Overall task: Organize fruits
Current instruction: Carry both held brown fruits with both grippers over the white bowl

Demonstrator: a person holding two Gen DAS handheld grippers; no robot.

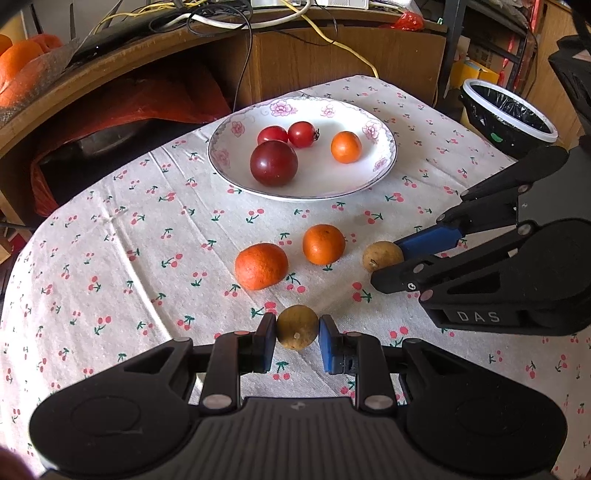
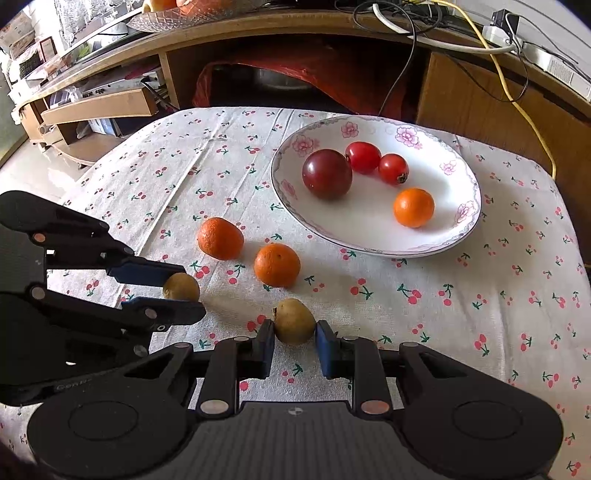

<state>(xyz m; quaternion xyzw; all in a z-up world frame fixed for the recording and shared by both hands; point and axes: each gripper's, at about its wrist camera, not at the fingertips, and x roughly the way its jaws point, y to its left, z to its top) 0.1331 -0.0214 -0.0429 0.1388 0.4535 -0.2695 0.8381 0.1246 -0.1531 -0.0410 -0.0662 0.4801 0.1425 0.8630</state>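
Observation:
My left gripper (image 1: 296,336) is shut on a small brown round fruit (image 1: 297,331) low over the cherry-print cloth. My right gripper (image 2: 294,334) is shut on a second brown fruit (image 2: 294,320); it shows at the right of the left wrist view, right gripper (image 1: 389,263). The left gripper (image 2: 184,292) appears at the left of the right wrist view. Two mandarins (image 1: 261,266) (image 1: 324,244) lie on the cloth just beyond both grippers. Farther back a flowered white plate (image 1: 303,197) holds a dark plum (image 1: 273,163), two red tomatoes and a small orange (image 1: 346,147).
A black lined bin (image 1: 509,114) stands off the table's far right corner. A wooden desk (image 2: 295,29) with cables and a glass dish of oranges runs behind the table, with a red bag (image 2: 332,70) underneath. The cloth drops off at the left and right table edges.

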